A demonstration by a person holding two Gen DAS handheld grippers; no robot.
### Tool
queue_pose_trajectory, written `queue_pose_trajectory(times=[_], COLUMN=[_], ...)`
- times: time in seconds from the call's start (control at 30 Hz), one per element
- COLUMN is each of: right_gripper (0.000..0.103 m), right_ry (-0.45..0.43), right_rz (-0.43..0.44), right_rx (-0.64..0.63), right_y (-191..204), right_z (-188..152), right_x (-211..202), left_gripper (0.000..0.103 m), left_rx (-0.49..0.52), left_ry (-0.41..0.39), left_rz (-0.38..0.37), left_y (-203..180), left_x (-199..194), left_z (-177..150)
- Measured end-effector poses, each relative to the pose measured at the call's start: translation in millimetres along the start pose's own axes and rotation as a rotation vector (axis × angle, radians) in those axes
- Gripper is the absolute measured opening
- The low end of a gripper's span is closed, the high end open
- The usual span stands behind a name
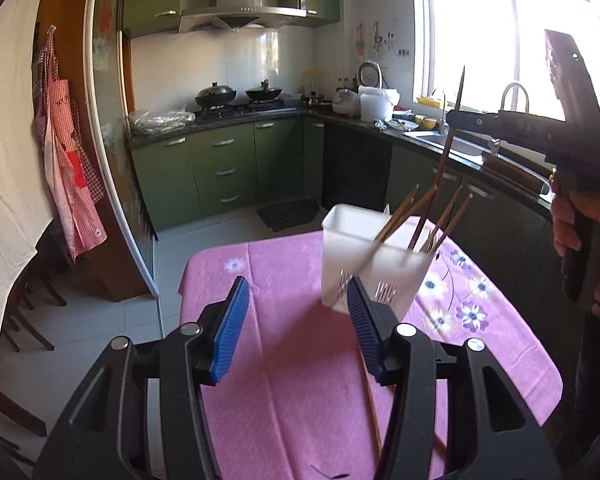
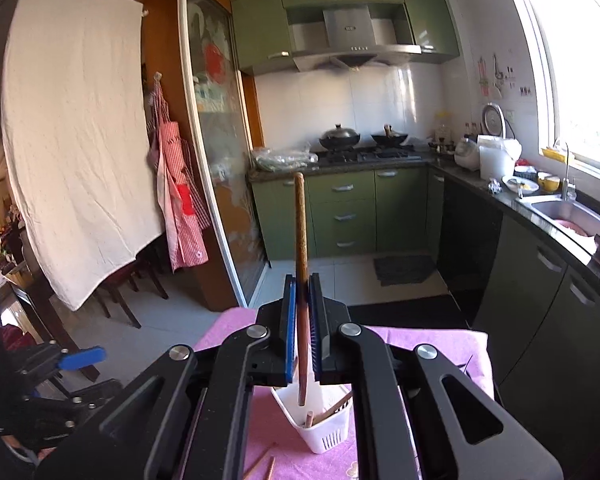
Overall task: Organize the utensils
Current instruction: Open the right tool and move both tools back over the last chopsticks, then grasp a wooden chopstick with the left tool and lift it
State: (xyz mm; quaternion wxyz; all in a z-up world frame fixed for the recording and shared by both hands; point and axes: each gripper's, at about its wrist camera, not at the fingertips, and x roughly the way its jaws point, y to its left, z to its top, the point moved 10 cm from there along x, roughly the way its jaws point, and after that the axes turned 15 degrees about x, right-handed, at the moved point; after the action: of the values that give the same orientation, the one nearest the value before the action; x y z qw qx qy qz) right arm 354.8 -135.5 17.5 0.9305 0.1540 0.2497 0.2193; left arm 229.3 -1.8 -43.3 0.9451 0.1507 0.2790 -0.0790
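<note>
Left gripper [image 1: 296, 312]: blue pads spread, nothing between them, over the pink flowered tablecloth [image 1: 284, 380].

White plastic utensil holder [image 1: 370, 260] stands on the cloth just ahead of the left gripper, its base partly hidden behind the right-hand pad. Two compartments, slotted near the bottom. Several wooden chopsticks [image 1: 446, 220] lean in its right compartment, tips fanning up and to the right.

Right gripper [image 2: 301, 332]: pads pressed together on a single brown chopstick [image 2: 300, 220], held near upright, top end rising well clear of the jaws. Lower end hangs over the holder's open mouth; whether the tip is inside or just above the rim is hard to say from this angle.

From the left wrist view, the right gripper sits up high at right, a hand [image 1: 580, 220] around its grip.

More chopsticks [image 2: 266, 466] lie loose on the cloth near the holder, blurred at the frame's bottom edge.
</note>
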Motion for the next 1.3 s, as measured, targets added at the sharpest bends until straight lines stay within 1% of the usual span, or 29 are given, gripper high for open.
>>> queue_pose_trajectory(times=[0.13, 0.23, 0.4, 0.5, 0.6, 0.7, 0.77, 0.83, 0.87, 0.97, 1.07, 1.17, 1.2, 1.23, 1.3], right_gripper=[0.007, 0.007, 0.009, 0.009, 0.018, 0.019, 0.021, 0.024, 0.024, 0.024, 0.024, 0.024, 0.024, 0.024, 0.026], right_ry=[0.047, 0.038, -0.032, -0.069, -0.114, -0.112, -0.082, -0.022, 0.011, 0.109, 0.212, 0.268, 0.276, 0.284, 0.297], right_rz=[-0.009, 0.0, 0.033, 0.066, 0.098, 0.097, 0.079, 0.064, 0.056, 0.032, 0.003, -0.012, -0.011, -0.012, -0.011], right_rx=[-0.006, -0.006, -0.03, -0.046, -0.061, -0.066, -0.064, -0.046, -0.037, 0.004, 0.046, 0.084, 0.094, 0.101, 0.112], right_y=[-8, -9, 0, 7, 11, 5, -4, -17, -24, -48, -71, -86, -89, -91, -94], right_z=[-11, -11, 1, 4, 1, -20, -42, -71, -86, -129, -169, -191, -195, -199, -207], right_x=[20, 14, -28, -62, -102, -130, -138, -136, -133, -118, -99, -86, -84, -82, -80], left_gripper=[0.05, 0.051, 0.051, 0.051, 0.051, 0.051, 0.051, 0.051, 0.05, 0.05, 0.047, 0.046, 0.043, 0.038, 0.033], left_rx=[0.008, 0.004, -0.002, -0.019, -0.038, -0.045, -0.056, -0.064, -0.072, -0.074, -0.086, -0.093, -0.091, -0.085, -0.075], left_ry=[0.024, 0.04, 0.092, 0.144, 0.224, 0.32, 0.389, 0.445, 0.475, 0.53, 0.583, 0.618, 0.626, 0.636, 0.652], left_rz=[0.005, -0.028, -0.112, -0.171, -0.236, -0.273, -0.29, -0.308, -0.311, -0.311, -0.32, -0.327, -0.328, -0.327, -0.32], left_y=[-1, -8, -28, -44, -62, -80, -90, -98, -101, -109, -115, -120, -122, -124, -126], left_x=[1, 5, 19, 31, 46, 67, 82, 96, 103, 121, 135, 144, 146, 149, 152], left_z=[-11, -14, -22, -29, -43, -62, -76, -87, -93, -106, -119, -127, -128, -130, -133])
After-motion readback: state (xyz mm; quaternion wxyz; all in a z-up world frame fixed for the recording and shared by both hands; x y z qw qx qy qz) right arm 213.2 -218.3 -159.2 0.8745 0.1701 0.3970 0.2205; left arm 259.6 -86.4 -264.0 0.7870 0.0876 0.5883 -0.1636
